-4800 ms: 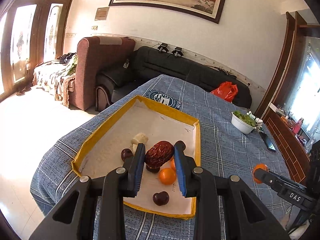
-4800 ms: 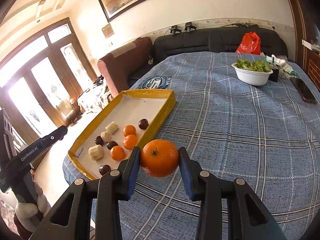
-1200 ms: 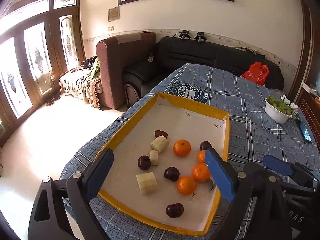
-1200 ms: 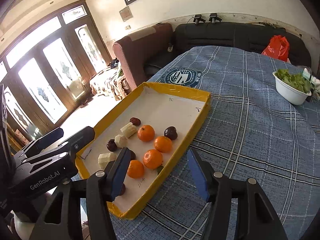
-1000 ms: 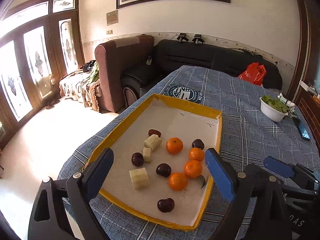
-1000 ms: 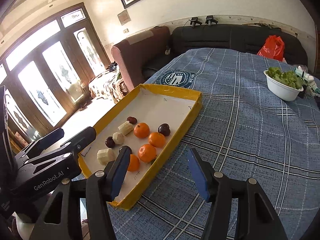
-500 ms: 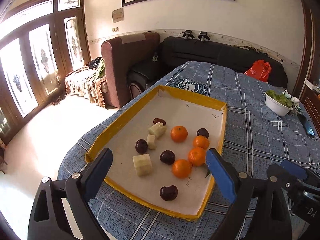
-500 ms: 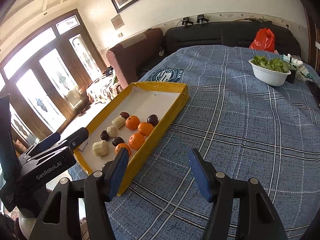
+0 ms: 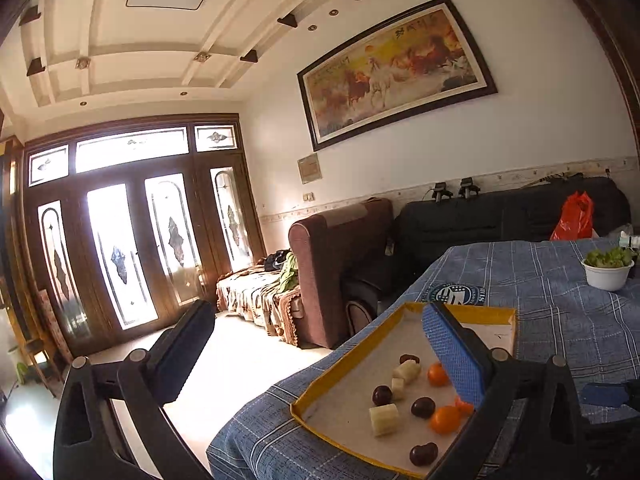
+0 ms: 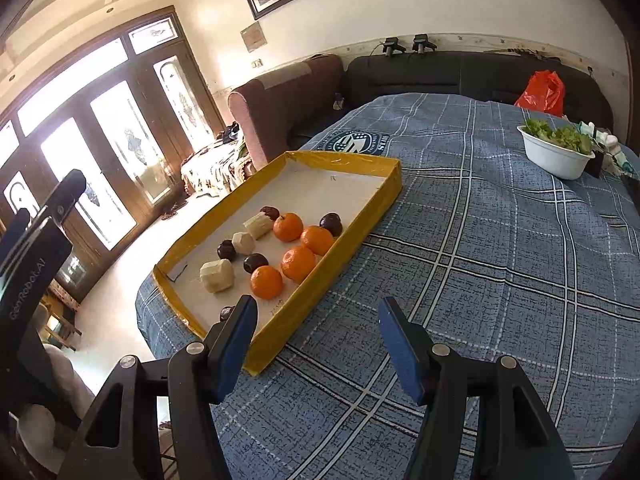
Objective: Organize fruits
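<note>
A yellow-rimmed tray (image 10: 348,240) lies on the blue checked tablecloth (image 10: 500,260). It holds several oranges (image 10: 298,263), dark round fruits (image 10: 256,262) and pale fruit chunks (image 10: 218,276). My right gripper (image 10: 318,340) hangs open and empty over the cloth, just off the tray's near corner. My left gripper (image 9: 320,348) points almost level, off past the tray's left side toward the doors. Its jaws are opening wide with nothing between them. In the left wrist view its right finger (image 9: 452,352) hides part of the tray (image 9: 348,348) and of the oranges (image 9: 444,420).
A white bowl of greens (image 10: 556,156) stands at the far right of the table, with a red bag (image 10: 540,94) behind it on the black sofa (image 10: 460,72). A brown armchair (image 10: 288,92) and glass doors (image 9: 120,260) lie beyond the table's left edge.
Earlier my left gripper held a red date and my right an orange; both are now empty. The left view has swung up and to the left. The right gripper has drawn back from the tray.
</note>
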Available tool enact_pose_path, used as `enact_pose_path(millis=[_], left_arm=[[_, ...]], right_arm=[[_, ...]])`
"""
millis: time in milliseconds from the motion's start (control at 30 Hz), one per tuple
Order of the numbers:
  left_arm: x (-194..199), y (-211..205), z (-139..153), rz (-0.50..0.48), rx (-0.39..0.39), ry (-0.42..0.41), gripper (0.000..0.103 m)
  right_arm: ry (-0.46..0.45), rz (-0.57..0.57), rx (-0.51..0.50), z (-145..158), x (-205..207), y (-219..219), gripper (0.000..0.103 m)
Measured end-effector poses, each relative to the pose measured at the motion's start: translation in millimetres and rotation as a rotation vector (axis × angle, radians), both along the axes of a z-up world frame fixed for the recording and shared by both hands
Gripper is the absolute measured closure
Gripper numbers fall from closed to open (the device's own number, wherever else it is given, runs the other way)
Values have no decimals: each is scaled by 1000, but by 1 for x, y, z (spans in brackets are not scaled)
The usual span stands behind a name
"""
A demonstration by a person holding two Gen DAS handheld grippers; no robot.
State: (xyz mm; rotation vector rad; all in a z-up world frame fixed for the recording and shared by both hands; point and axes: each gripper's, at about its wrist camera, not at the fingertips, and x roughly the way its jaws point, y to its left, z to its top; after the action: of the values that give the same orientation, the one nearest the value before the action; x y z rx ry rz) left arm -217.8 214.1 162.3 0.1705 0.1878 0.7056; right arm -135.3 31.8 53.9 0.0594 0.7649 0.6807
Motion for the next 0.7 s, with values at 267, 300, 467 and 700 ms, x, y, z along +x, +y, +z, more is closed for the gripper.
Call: enact_pose_path(millis=[267, 300, 467, 700], left_arm=[[29, 9, -27, -116, -191, 155, 0], [32, 13, -30, -133, -234, 174, 0], [46, 34, -48, -138, -372, 245, 0], [51, 48, -67, -132, -458, 306, 0]], right_arm=[[-49, -26, -22, -3, -17, 2, 23], [-52, -38, -25, -3, -17, 0, 21], [-77, -70, -70, -8, -20, 4, 15], [-80, -25, -123, -16, -26, 27, 13]])
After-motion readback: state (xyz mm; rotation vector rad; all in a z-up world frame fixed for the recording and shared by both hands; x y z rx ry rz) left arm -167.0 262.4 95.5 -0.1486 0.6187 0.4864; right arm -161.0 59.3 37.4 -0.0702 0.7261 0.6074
